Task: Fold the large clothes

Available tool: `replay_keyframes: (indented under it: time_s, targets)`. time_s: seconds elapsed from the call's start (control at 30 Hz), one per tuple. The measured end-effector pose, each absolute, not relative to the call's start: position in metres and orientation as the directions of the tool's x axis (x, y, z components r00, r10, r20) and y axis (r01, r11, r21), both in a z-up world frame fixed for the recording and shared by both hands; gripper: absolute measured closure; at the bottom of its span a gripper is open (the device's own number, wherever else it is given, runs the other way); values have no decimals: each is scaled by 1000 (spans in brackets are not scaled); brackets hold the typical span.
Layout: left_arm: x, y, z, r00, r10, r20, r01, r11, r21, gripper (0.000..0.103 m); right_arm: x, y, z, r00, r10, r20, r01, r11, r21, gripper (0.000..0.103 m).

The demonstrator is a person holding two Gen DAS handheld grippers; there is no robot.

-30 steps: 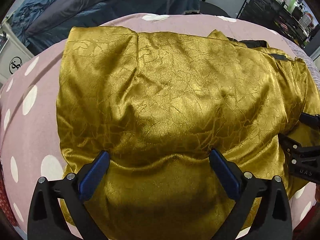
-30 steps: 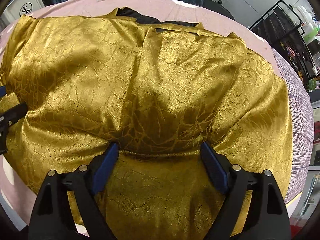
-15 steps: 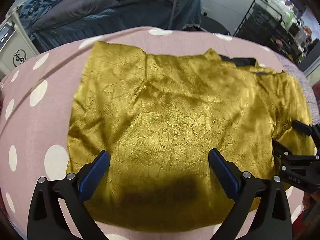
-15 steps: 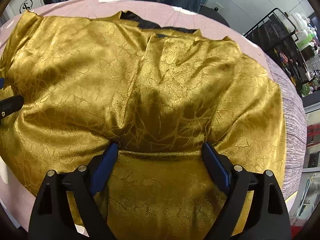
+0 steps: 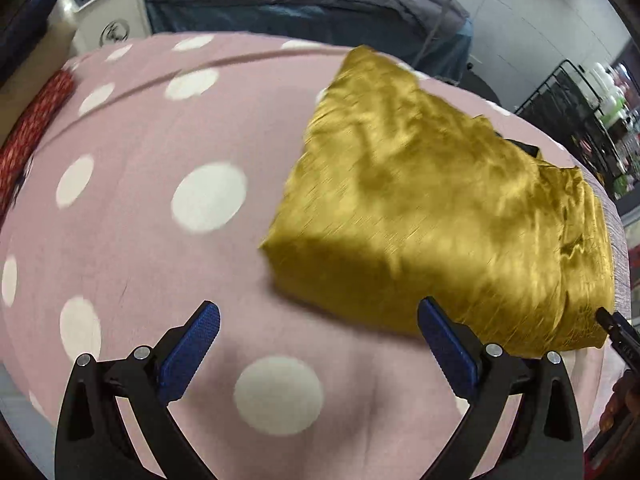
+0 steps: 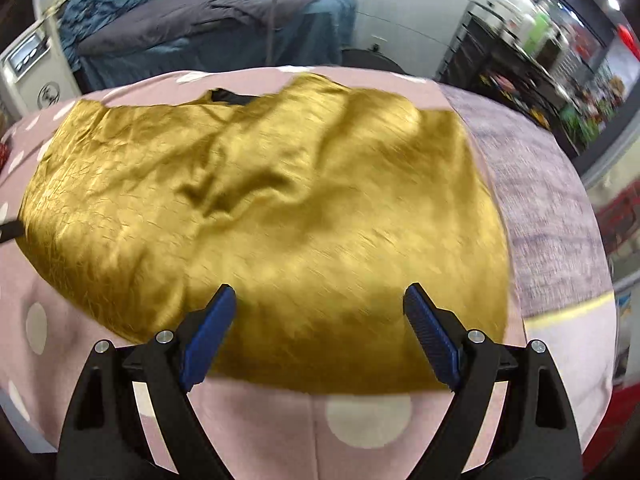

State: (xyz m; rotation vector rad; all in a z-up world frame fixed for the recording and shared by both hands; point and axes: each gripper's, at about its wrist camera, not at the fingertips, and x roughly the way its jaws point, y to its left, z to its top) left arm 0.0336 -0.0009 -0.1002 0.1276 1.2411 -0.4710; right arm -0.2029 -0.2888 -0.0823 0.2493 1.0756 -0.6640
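Observation:
A shiny gold garment (image 5: 436,216) lies folded in a rough rectangle on the pink polka-dot cover (image 5: 168,152). A bit of black lining shows at its far edge (image 6: 230,97). My left gripper (image 5: 318,342) is open and empty, above bare cover, with the garment ahead and to its right. My right gripper (image 6: 320,326) is open and empty, just above the garment's (image 6: 280,208) near edge. The tip of the right gripper shows at the right edge of the left wrist view (image 5: 618,334).
A bed with dark grey and blue bedding (image 6: 224,28) stands behind. A white appliance (image 5: 106,12) is at the back left. A black wire rack with bottles (image 5: 592,108) stands at the right. A grey cloth strip (image 6: 536,200) covers the surface's right side.
Both grippers have pulled back and lifted off the garment. The left has swung to the left over bare cover. The garment now lies flatter and further away in both views.

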Motion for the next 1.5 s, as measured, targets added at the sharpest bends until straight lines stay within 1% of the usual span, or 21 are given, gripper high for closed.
replay_keyframes:
  time_s: [0.17,0.27,0.33,0.5,0.63,0.73,0.97,1.13,1.33,1.43,1.5]
  targets:
    - [30,24,-111,210,-253,-944,335,926,-174,6,-247,-342,-85,277,-356,-893,732,680,-44,18]
    - [25,18,-114,195,-255,-947,334,925,-181,6,-270,-368,-84,276,-331,-903,795,606,21,18]
    - [21,14,-114,195,-263,-945,349,919,-183,6,-272,-377,-86,273,-327,-905,815,578,37,18]
    - [10,-15,-109,181,-280,-943,419,889,-184,6,-263,-368,-87,295,-299,-907,792,607,57,18]
    - [1,-32,-103,174,-296,-939,474,861,-184,6,-244,-345,-88,297,-287,-911,750,661,36,18]
    - [-3,-35,-103,173,-285,-943,500,850,-165,6,-233,-333,-83,307,-304,-902,723,691,13,18]
    - [1,-19,-111,155,-264,-952,438,882,-173,6,-235,-345,-78,299,-329,-896,712,702,-20,18]
    - [2,-11,-113,158,-247,-956,420,893,-162,6,-242,-370,-85,290,-306,-907,727,687,1,18]
    - [2,-10,-115,148,-235,-961,415,896,-155,6,-242,-409,-98,338,-205,-919,731,672,119,18]
    - [2,-7,-116,146,-231,-962,414,897,-153,6,-241,-432,-107,376,-132,-917,737,643,210,18]
    - [2,-6,-118,144,-228,-963,411,899,-152,6,-244,-451,-112,409,-84,-909,757,587,286,18]
